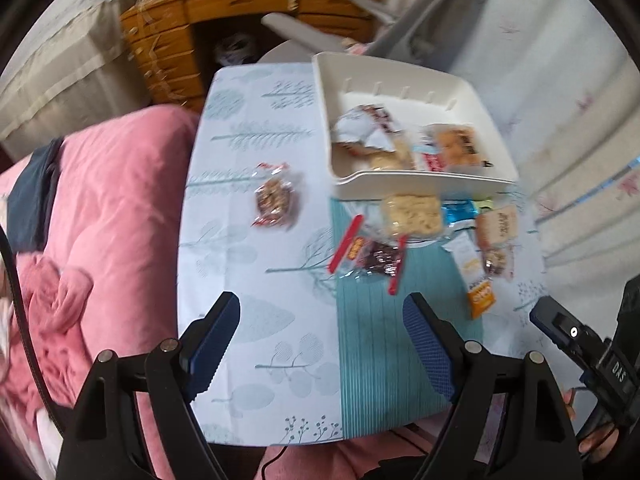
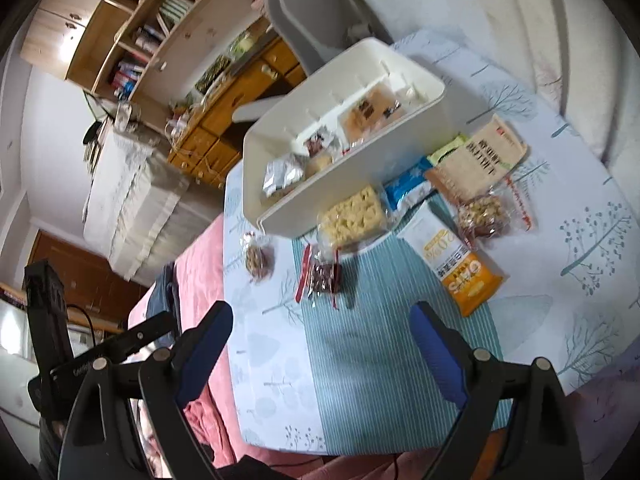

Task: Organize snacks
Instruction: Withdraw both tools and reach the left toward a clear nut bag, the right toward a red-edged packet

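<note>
Snacks sit partly inside your white bin (image 1: 420, 184) at the far side of the counter (image 1: 256, 264), with more wrapped packets spread just in front of it: a pale rice-crisp bar (image 2: 354, 216) touching the bin's near wall, an orange oats packet (image 2: 468, 280), a dark red-edged packet (image 2: 324, 276), and a nut bar (image 1: 276, 200) lying apart to the left. Your left gripper (image 1: 320, 344) hovers over the counter's near end, jaws apart and holding nothing. Your right gripper (image 2: 320, 348) does likewise (both views are slightly blurred).
</note>
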{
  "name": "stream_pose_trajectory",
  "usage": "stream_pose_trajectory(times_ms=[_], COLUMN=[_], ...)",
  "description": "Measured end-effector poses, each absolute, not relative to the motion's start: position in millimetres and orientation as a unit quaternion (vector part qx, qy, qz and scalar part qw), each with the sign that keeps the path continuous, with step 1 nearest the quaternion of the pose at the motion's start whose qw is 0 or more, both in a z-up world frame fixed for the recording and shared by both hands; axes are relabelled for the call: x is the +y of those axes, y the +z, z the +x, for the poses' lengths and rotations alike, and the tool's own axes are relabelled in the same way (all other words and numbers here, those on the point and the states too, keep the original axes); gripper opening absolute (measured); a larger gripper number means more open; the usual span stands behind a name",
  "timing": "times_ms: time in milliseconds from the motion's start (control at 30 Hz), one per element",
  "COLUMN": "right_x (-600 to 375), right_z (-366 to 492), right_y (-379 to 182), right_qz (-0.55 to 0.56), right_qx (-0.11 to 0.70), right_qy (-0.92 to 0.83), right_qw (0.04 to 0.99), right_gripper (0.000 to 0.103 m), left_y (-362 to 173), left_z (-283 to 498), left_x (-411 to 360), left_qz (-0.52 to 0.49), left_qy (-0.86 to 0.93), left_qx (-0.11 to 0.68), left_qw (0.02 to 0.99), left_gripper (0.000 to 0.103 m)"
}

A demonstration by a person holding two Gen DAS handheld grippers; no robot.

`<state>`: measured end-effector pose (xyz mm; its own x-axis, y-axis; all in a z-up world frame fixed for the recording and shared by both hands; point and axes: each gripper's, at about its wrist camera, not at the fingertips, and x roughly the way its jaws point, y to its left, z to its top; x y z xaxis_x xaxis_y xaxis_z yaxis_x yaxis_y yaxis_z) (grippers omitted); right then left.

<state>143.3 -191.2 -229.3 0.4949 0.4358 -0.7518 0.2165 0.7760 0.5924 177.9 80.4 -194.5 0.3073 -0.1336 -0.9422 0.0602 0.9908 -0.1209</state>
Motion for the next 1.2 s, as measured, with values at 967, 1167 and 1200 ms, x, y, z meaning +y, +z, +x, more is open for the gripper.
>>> stream_pose_trajectory(times_ms=[967, 1167, 1200], right_x=[-111.0, -91.6, -88.5], right_z=[182.8, 184.3, 185.5], right_y=[-287.6, -305.5, -307.7], right_qz=[0.358, 0.371, 0.365], right_qx=[0.534, 0.522, 0.52], right_qy=[-0.045, -0.096, -0.106], right_qw=[0.764, 0.762, 0.765], right_gripper=[0.09, 0.09, 0.09], left_y=[-271.0, -300.1, -304.9], left_z=[268.6, 292.9, 297.9], left_x=[137.5, 140.2, 140.3], left_qz=[0.002, 0.024, 0.025], left_qy=[-0.155, -0.187, -0.191], left_qx=[0.667, 0.687, 0.688], left_qw=[0.728, 0.702, 0.699], left_gripper=[0.086, 0.086, 0.086])
